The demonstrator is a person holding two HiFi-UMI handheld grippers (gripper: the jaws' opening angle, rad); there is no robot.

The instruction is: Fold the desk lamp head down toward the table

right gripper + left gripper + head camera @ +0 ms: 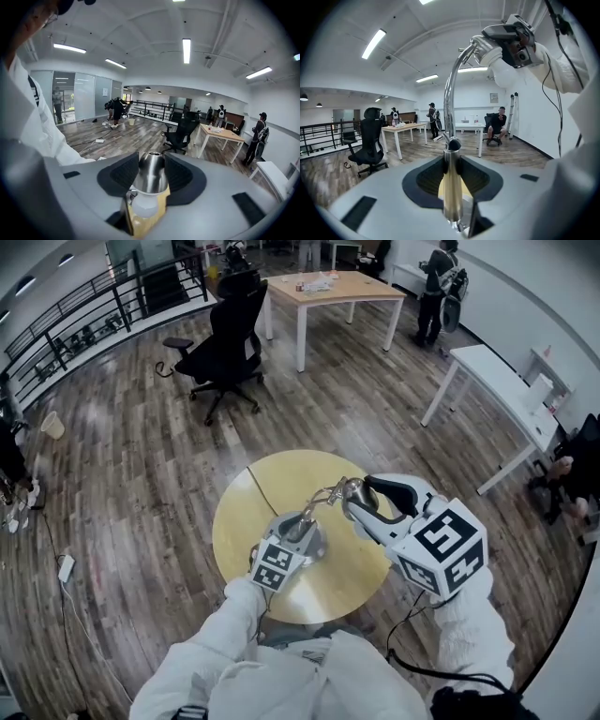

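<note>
Left claw (452, 165) released, stem (449, 93) between its jaws. Right claw (151, 164) released, lamp head (151, 180) between its jaws. That lamp head sits high over the table (239, 521). Fold not started, all left to do.

Desk lamp (449, 98): polished silver. Table (239, 521): pale yellow. Left gripper (302, 526) and right gripper (356, 501): grey bodies, black pads (180, 176), marker cubes (441, 545) in black-and-white squares. Floor (141, 456): brown planks.
</note>
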